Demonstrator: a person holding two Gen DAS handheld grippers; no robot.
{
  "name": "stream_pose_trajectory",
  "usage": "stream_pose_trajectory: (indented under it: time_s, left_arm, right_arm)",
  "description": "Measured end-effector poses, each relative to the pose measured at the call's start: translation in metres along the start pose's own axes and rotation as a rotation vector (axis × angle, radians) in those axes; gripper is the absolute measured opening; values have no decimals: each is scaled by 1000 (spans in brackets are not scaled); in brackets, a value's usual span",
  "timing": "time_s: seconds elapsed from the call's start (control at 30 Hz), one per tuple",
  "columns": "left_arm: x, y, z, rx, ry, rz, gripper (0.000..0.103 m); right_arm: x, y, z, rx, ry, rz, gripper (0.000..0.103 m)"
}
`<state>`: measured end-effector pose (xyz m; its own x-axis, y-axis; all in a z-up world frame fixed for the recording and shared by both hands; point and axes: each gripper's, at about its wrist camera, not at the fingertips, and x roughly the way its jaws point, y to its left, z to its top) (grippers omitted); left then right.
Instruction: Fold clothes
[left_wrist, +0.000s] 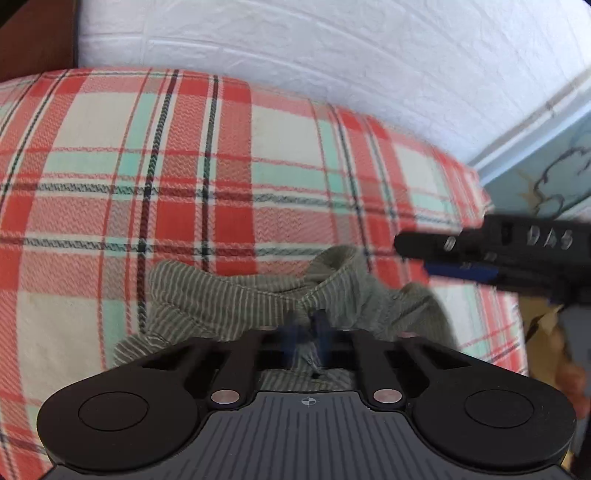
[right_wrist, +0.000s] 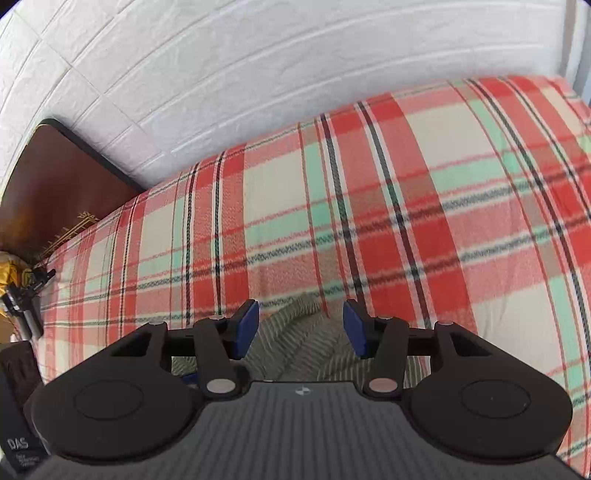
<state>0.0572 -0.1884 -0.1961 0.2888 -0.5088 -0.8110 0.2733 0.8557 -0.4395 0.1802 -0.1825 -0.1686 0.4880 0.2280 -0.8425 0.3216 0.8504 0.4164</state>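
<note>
Left wrist view: the left gripper (left_wrist: 308, 328) has its jaws drawn together on a bunched fold of the green striped garment (left_wrist: 229, 295), which lies crumpled on the plaid bedspread (left_wrist: 184, 166) directly ahead of and beneath it. Its visible bulk spreads across the picture rather than away from the camera, more to the left of the pinch. The right gripper (left_wrist: 491, 254) enters from the right edge, near the garment's right-hand lobe but apart from it. Right wrist view: the right gripper (right_wrist: 301, 326) has its jaws spread wide, holding nothing, with the garment (right_wrist: 295, 343) showing between and below its blue pads (right_wrist: 245, 328). The left gripper is therefore the one already on the cloth; the right lies just over it. How far folding has gone cannot be judged from the crumpled shape.
</note>
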Motion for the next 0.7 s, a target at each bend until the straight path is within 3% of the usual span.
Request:
stream_pose_trajectory:
  time_s: [0.03,0.2,0.47,0.5,0.57,0.6,0.7]
  left_arm:
    - [-5,-4,-1,18,-22,-21,7]
    - [-9,-34,-12,161,-20,-67,7]
    - [5,-43,-26,157,18,-91,7]
    - [6,-43,-27,157,21,-92,7]
    - [5,-43,-29,148,26,-97,8]
    - [4,-42,-30,144,30,-99,11]
    - [-2,-39,-31,133,36,-123,26]
  right_arm:
    - [-1,-2,0,14,11,13,56]
    - [-4,0,-2,15,50,38,55]
    - [10,4,-19,-46,131,6,52]
    - [14,4,-21,-52,140,1,46]
    - [20,2,-26,-57,161,0,24]
    - [22,0,-28,-56,172,10,4]
    - [19,-9,-33,-45,164,39,3]
